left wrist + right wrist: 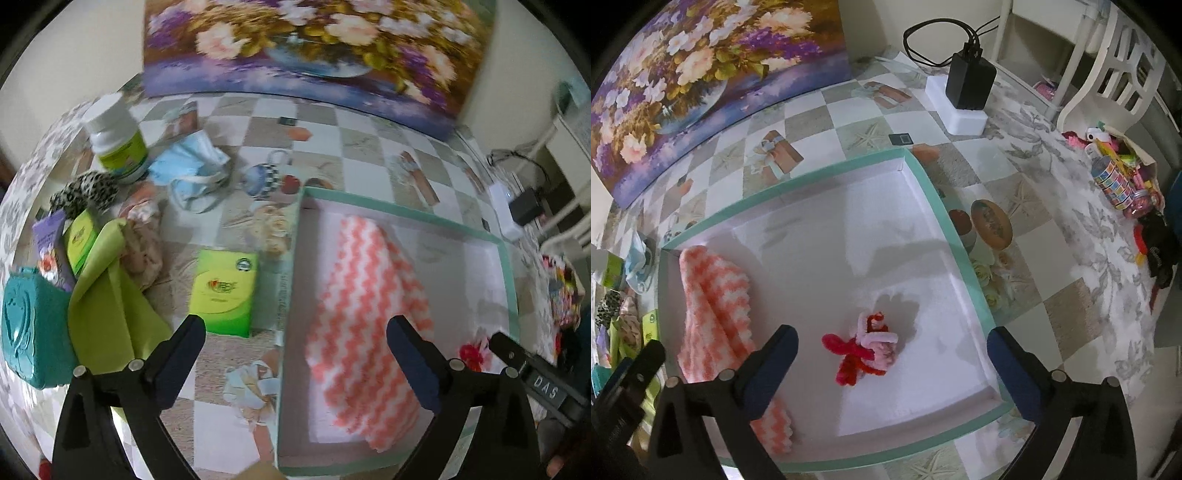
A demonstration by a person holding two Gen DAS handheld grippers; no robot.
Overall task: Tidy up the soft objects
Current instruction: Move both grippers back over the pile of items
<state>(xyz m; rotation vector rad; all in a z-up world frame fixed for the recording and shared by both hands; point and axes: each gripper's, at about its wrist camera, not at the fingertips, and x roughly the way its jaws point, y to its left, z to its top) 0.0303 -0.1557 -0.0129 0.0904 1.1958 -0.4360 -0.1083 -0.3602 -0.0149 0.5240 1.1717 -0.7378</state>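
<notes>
Two views | left wrist: left tongs [295,325] gape wide, empty, above the tray's [402,212] left wall; coral zigzag cloth [365,306] lies inside tray; green cloth [110,295], blue mask [195,173], leopard scrunchie [86,192] on bench [354,136] | right wrist: right tongs [892,341] wide, empty, over pipe-cleaner bundle [864,347] lying in tray beside the cloth.

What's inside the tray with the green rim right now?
Inside the tray lie a folded pink-and-white zigzag cloth along one side and a red and pink fuzzy bundle on the white floor. Whatever is under the cloth is covered.
</notes>
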